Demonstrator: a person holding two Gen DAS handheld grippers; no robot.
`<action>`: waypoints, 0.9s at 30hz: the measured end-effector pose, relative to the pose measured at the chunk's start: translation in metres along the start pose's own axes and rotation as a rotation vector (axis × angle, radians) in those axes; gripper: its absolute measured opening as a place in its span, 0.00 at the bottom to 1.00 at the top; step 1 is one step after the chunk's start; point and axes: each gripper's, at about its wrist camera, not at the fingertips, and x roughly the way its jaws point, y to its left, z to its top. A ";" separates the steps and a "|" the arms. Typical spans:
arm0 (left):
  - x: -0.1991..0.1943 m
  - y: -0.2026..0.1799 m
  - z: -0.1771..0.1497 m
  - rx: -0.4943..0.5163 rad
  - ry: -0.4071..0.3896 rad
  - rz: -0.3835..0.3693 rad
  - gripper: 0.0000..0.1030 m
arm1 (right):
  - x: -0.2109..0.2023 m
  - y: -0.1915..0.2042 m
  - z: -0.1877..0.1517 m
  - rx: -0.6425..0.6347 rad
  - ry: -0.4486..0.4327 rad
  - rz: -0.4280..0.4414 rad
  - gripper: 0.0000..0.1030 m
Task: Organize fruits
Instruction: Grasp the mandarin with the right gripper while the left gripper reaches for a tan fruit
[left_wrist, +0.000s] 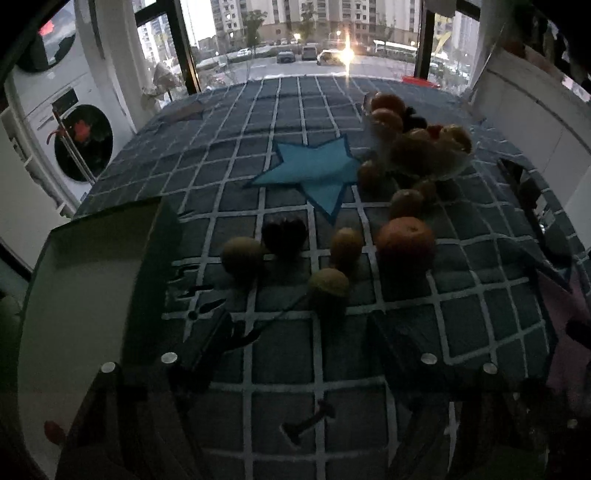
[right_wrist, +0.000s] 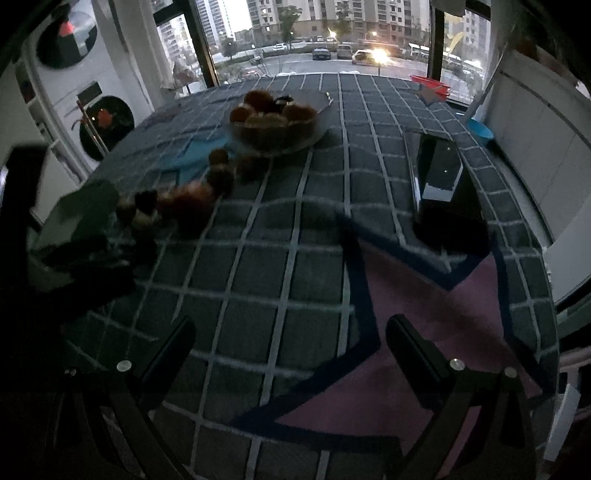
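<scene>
Fruits are lying in two groups on the counter (left_wrist: 288, 384), which is wearing a dark blue cloth with a white grid and a light blue star (left_wrist: 314, 173). A glass bowl (left_wrist: 443, 162) beyond the star is holding a heap of orange and yellow fruit, and the right wrist view is showing the same bowl (right_wrist: 275, 138) at the far side of the cloth. Loose pieces are sitting in front of it: an orange (left_wrist: 406, 240), a yellow-green fruit (left_wrist: 328, 284) nearest the camera, another yellowish one (left_wrist: 242, 254), and a dark berry-like piece (left_wrist: 284, 234) just beside that. A white container (left_wrist: 88, 295) is standing at the left edge.

The left claw (left_wrist: 299, 328) is hanging over the cloth with its jaws apart and nothing between them, the yellow-green fruit lying just ahead of its tips. The right claw (right_wrist: 291, 332) is standing spread wide and empty above a pink star patch (right_wrist: 424, 332), well apart from the fruit. A dark glossy box (right_wrist: 439, 173) is resting to its right.
</scene>
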 end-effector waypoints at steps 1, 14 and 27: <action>0.003 0.000 0.001 -0.007 -0.002 0.001 0.75 | 0.001 0.000 0.006 0.002 -0.004 0.006 1.00; 0.002 0.000 0.004 -0.018 -0.034 -0.086 0.30 | 0.047 0.043 0.067 -0.010 0.012 0.098 0.88; -0.041 0.030 -0.018 -0.082 -0.083 -0.160 0.30 | 0.069 0.075 0.066 -0.061 0.046 0.140 0.41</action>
